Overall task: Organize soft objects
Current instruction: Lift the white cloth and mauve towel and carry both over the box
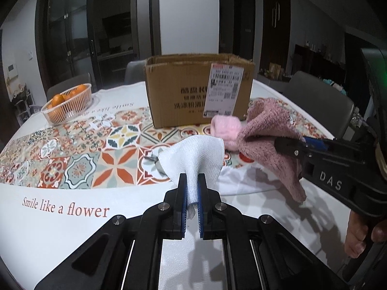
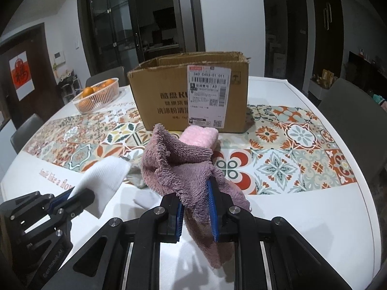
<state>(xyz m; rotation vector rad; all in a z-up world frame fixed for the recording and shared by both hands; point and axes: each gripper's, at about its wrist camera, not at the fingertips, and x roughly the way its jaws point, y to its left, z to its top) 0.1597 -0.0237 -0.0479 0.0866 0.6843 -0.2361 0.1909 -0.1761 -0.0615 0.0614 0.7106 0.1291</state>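
My left gripper (image 1: 192,181) is shut on a white cloth (image 1: 193,159), held up off the table; the same gripper (image 2: 77,194) and white cloth (image 2: 104,176) show at the lower left of the right wrist view. My right gripper (image 2: 197,193) is shut on a mauve fuzzy towel (image 2: 179,166), which hangs from its pads; in the left wrist view that right gripper (image 1: 287,145) and towel (image 1: 271,130) are at the right. A light pink folded cloth (image 2: 200,137) lies on the table in front of an open cardboard box (image 2: 191,91). A grey cloth (image 2: 137,178) lies under the lifted ones.
A white basket of oranges (image 1: 67,104) stands at the far left of the table. The table (image 1: 55,217) wears a white cloth with patterned tiles. Grey chairs (image 1: 321,96) stand around it. A person's hand (image 1: 358,236) grips the right tool.
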